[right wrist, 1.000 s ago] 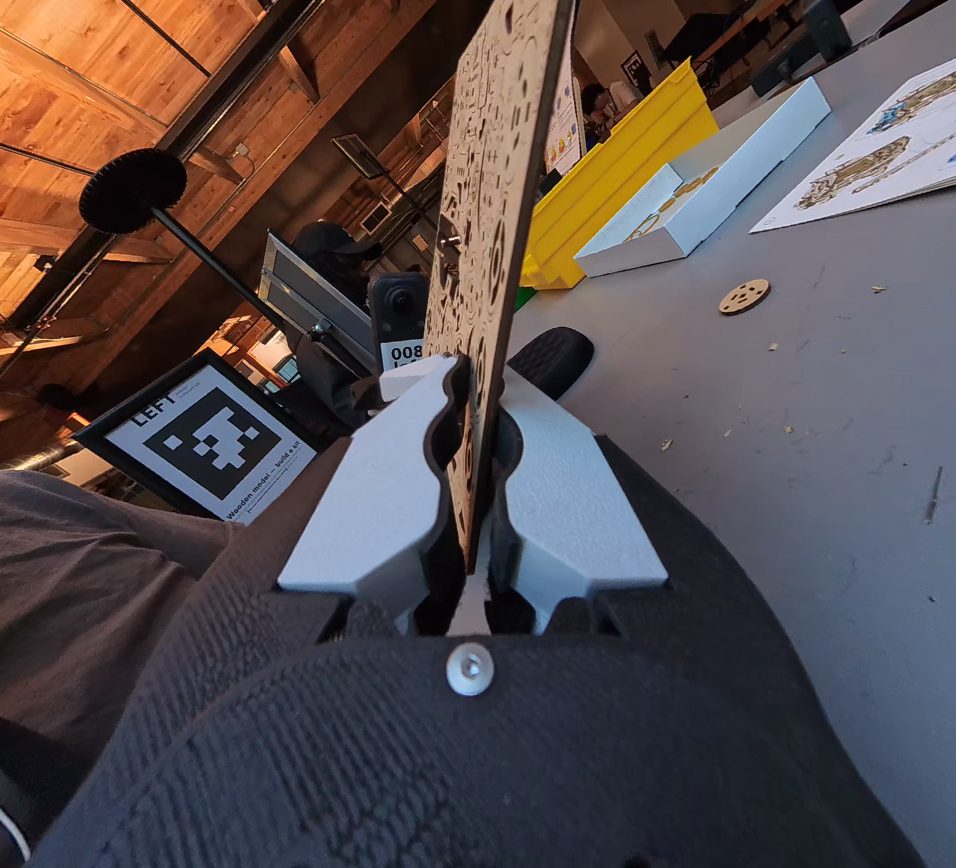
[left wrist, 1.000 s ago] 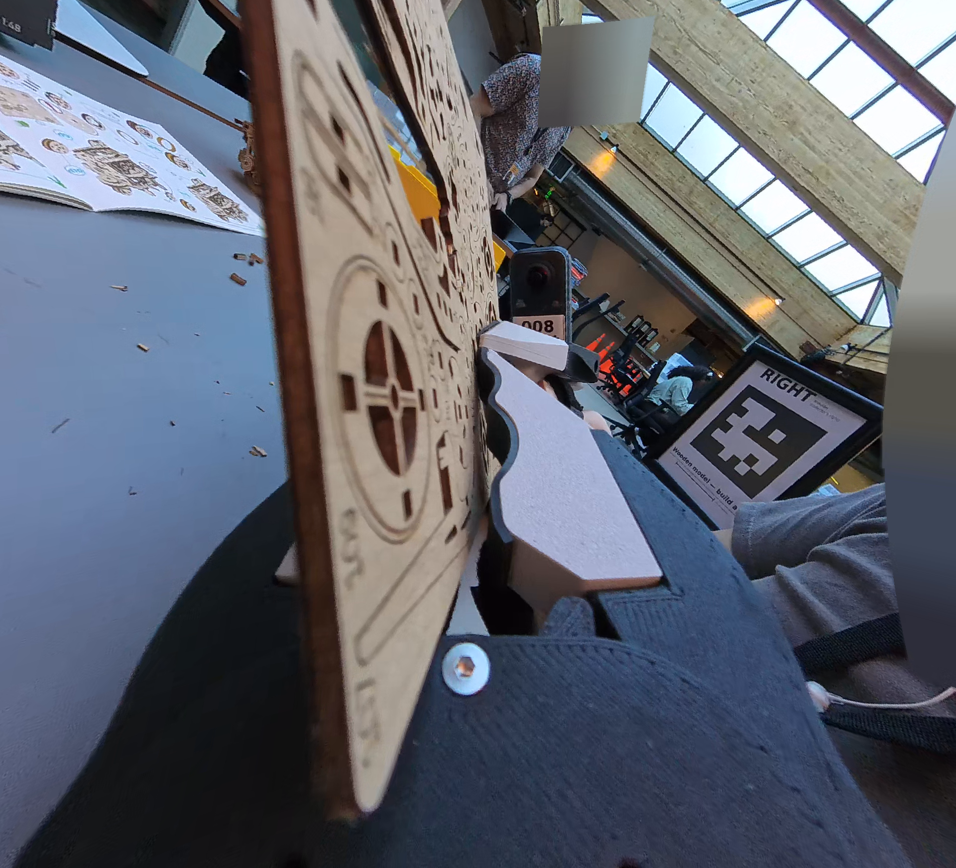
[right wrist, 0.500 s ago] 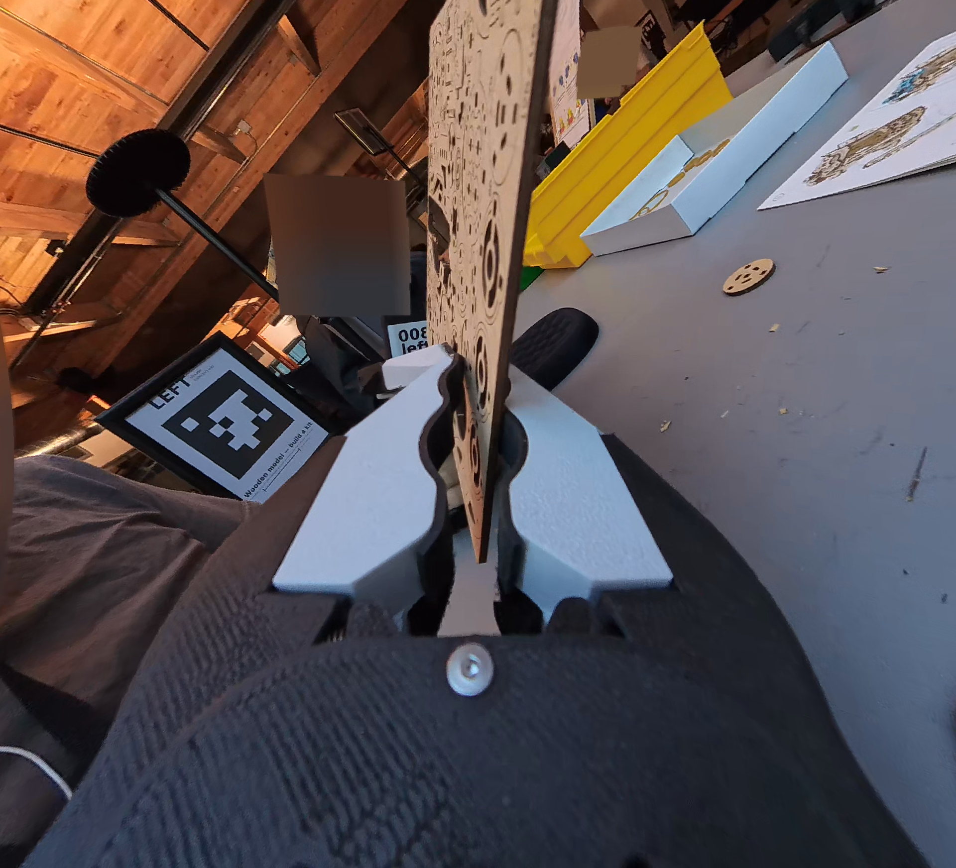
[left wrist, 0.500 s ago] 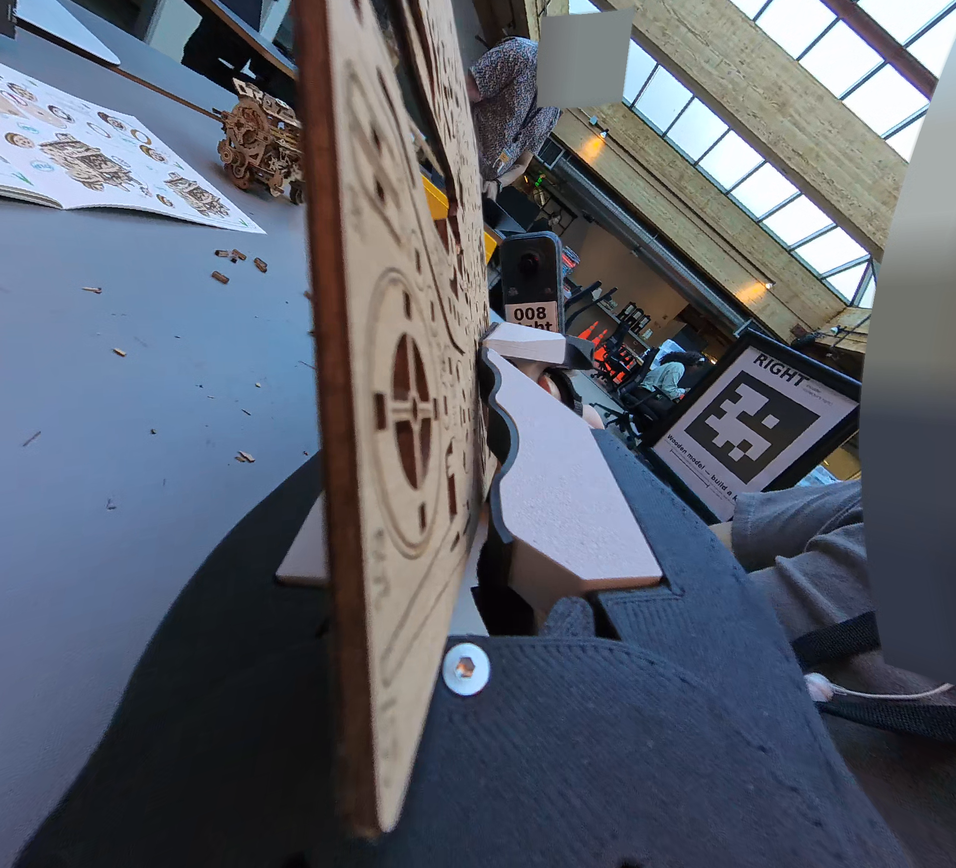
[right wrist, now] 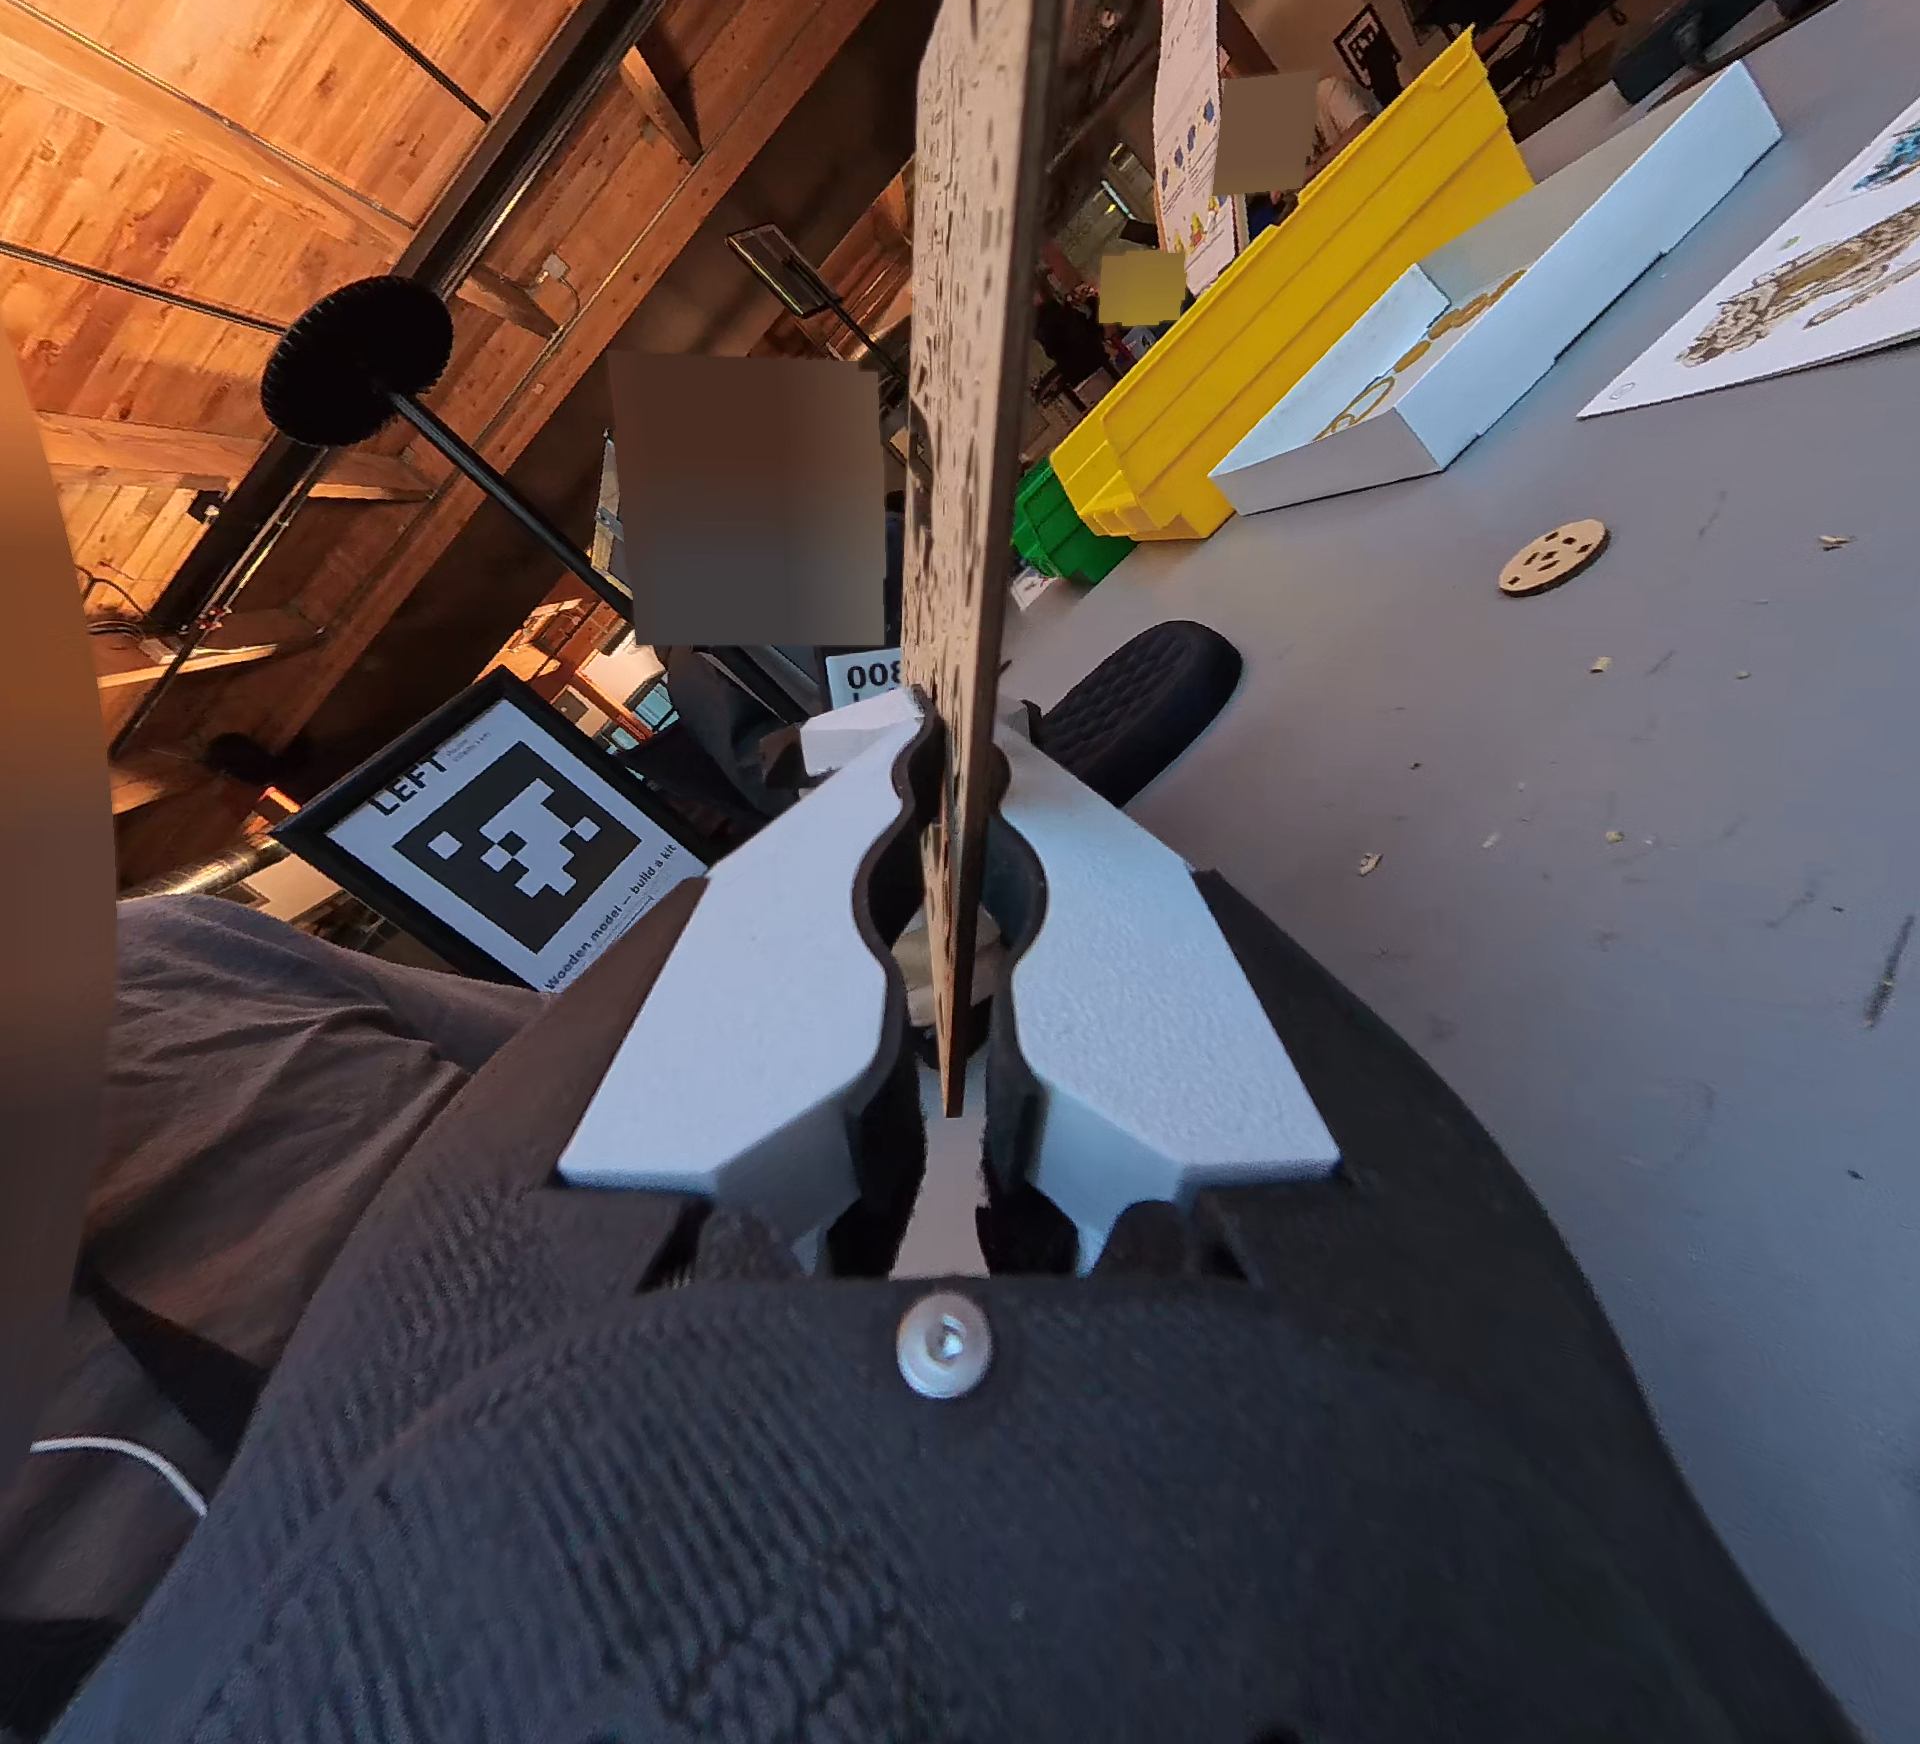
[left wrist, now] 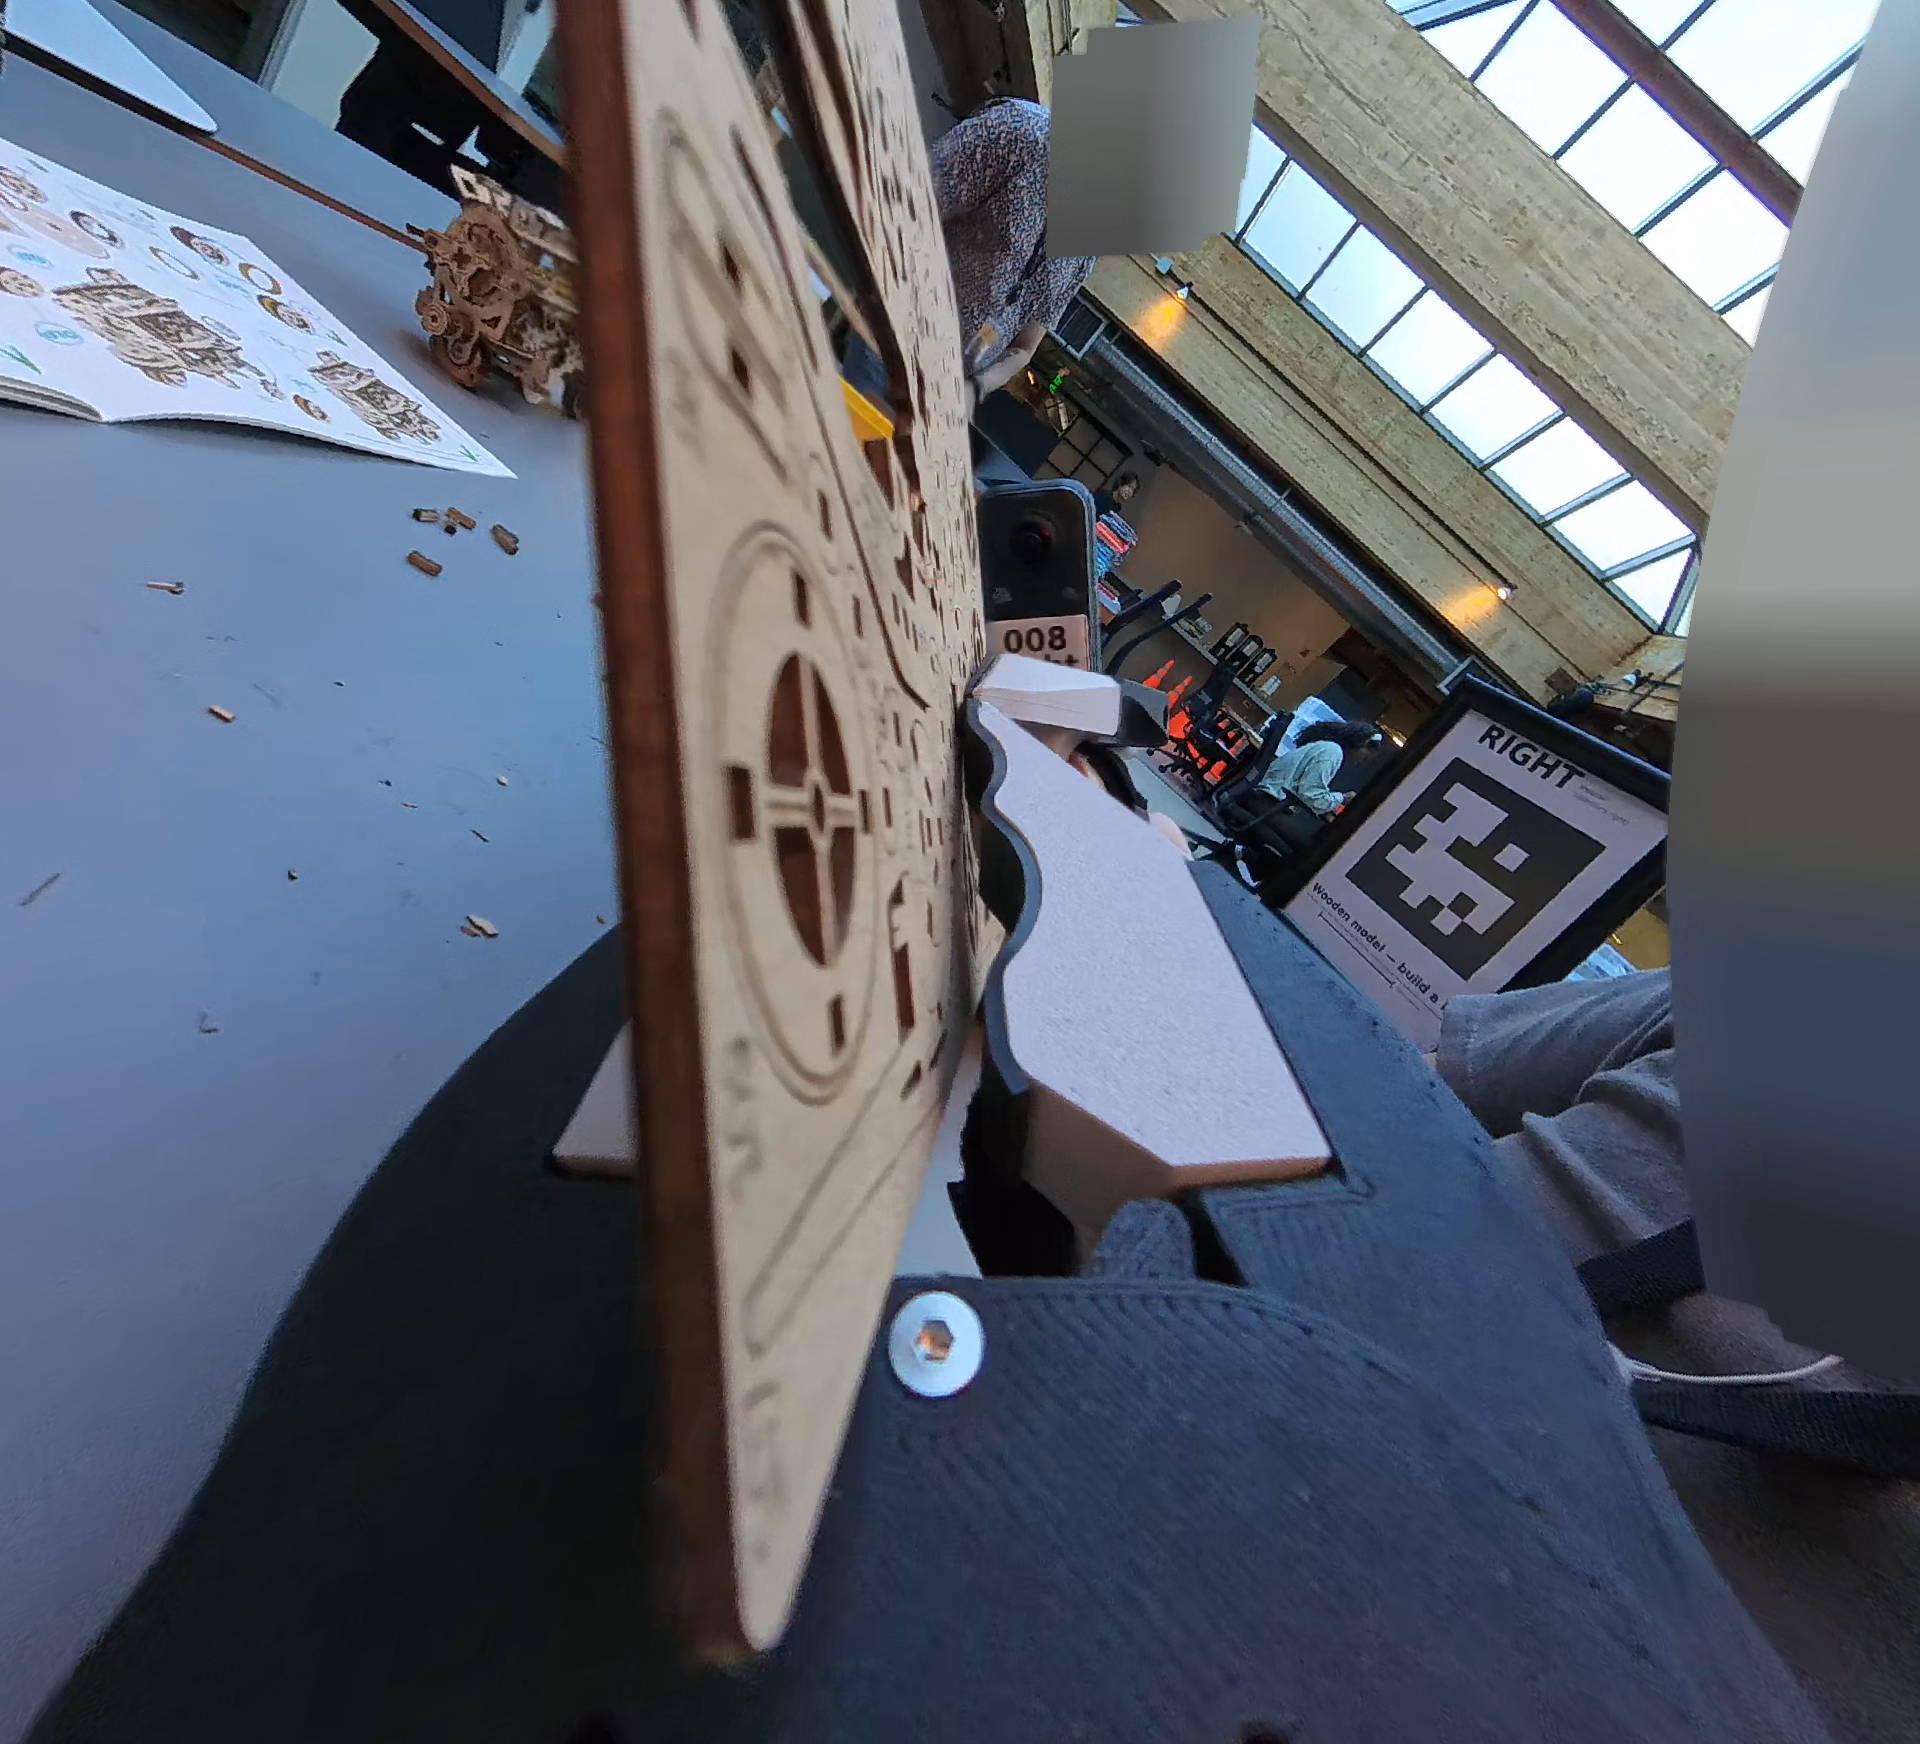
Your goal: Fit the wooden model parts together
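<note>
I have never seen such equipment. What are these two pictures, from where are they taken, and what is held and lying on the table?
There is no robot arm here. A person holds one pair of hand tongs in each hand, and each carries a camera looking forward along its two fingers. One picture comes from the left tongs, the other from the right tongs. Both are shut on the same thin wooden sheet, cut with many small model parts and held on edge above the grey table. On the table lie an instruction booklet, a partly built wooden model, a loose wooden disc, a white box, yellow bins and wood crumbs.
</note>
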Tool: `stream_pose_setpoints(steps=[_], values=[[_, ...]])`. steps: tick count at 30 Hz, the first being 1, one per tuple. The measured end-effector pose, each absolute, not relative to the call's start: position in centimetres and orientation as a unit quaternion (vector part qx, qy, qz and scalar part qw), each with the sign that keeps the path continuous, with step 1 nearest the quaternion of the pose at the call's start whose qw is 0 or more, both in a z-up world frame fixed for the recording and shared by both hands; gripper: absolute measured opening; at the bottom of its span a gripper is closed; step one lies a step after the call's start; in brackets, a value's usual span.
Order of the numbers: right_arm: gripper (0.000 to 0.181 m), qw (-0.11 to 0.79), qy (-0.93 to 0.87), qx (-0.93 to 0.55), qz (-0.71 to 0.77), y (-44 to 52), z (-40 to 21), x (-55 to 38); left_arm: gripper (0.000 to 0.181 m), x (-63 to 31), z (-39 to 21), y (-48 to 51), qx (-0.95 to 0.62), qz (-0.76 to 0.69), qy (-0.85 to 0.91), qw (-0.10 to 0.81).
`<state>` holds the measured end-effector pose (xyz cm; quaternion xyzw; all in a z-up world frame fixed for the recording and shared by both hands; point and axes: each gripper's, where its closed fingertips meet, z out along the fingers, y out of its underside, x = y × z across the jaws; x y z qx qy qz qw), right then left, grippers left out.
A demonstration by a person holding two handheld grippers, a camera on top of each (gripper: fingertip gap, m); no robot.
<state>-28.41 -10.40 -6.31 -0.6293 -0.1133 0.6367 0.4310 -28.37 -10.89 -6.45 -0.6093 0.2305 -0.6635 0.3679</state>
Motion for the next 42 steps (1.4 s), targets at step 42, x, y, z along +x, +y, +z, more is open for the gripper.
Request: stream_pose_setpoints(steps=[42], values=[[0.001, 0.47, -0.115, -0.647, 0.589, -9.84, -6.78, -28.52, 0.0, -28.48, -6.87, -10.84, -0.622, -0.659, 0.221, 0.361]])
